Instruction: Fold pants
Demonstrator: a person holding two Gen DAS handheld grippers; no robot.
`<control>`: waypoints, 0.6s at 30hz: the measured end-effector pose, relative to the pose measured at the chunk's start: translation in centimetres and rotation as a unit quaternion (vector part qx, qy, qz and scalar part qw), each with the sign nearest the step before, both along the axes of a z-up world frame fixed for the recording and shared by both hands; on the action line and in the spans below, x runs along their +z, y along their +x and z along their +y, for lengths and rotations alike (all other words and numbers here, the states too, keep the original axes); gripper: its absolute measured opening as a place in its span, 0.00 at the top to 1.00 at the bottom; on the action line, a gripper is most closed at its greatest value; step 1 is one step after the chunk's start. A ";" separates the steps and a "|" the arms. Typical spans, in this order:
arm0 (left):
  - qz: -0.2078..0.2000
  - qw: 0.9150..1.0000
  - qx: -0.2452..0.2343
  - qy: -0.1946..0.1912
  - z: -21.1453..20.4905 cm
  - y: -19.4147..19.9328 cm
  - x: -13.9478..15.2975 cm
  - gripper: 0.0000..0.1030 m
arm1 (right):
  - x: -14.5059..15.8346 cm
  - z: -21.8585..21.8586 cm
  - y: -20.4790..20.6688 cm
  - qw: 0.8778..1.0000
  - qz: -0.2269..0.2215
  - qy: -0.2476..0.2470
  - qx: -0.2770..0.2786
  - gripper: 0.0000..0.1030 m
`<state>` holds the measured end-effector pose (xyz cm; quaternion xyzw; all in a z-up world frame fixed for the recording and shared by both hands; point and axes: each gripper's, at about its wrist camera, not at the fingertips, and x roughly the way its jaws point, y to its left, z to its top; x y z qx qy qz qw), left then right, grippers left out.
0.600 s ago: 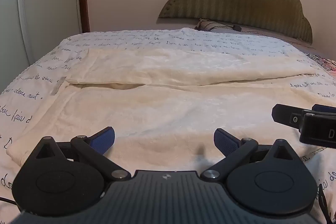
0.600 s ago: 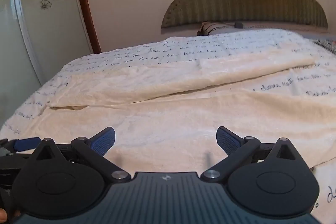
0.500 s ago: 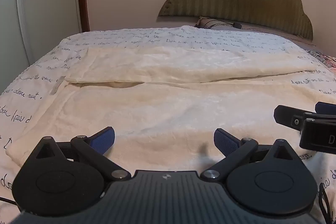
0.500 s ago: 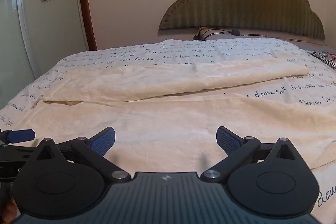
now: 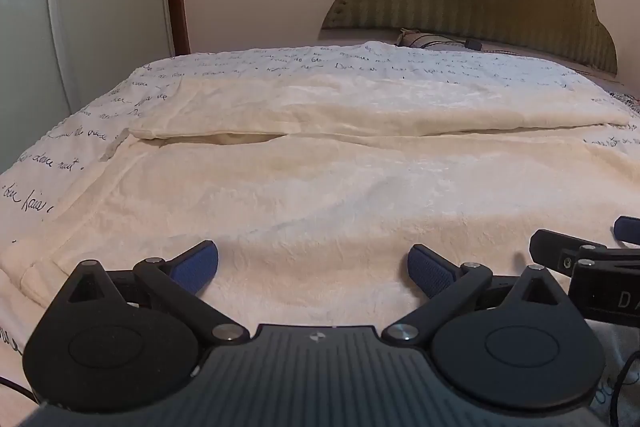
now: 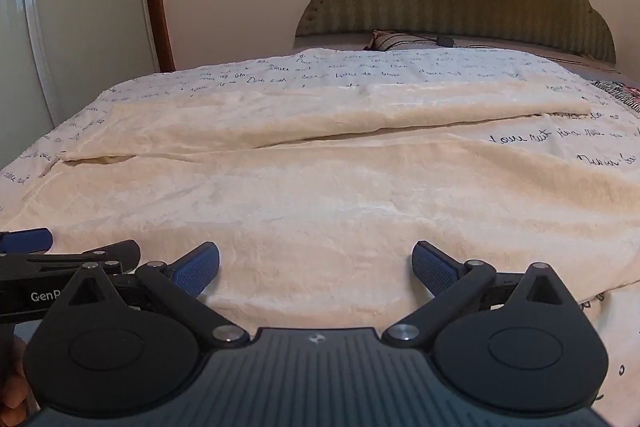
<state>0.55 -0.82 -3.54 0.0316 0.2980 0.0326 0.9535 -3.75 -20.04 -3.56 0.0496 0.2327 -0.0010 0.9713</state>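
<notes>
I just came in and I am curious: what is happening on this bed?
A person holds two grippers over cream pants spread flat on a bed. The left gripper and the right gripper are both open and hold nothing. The two legs lie side by side; no fold is made yet.

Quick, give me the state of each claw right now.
Left claw: open, holding nothing, above the cream fuzzy pants.
Right claw: open, holding nothing, above the same pants.
</notes>
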 end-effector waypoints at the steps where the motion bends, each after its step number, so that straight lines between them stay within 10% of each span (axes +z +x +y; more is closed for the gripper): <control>1: -0.002 1.000 0.001 0.009 -0.3 -0.2 -0.3 0.00 | -0.3 0.0 0.1 1.000 0.002 -0.005 0.000 0.00; 18: 0.009 1.000 0.001 0.008 -0.2 0.0 -1.2 0.00 | -2.5 0.9 0.5 0.999 0.024 -0.030 0.001 0.00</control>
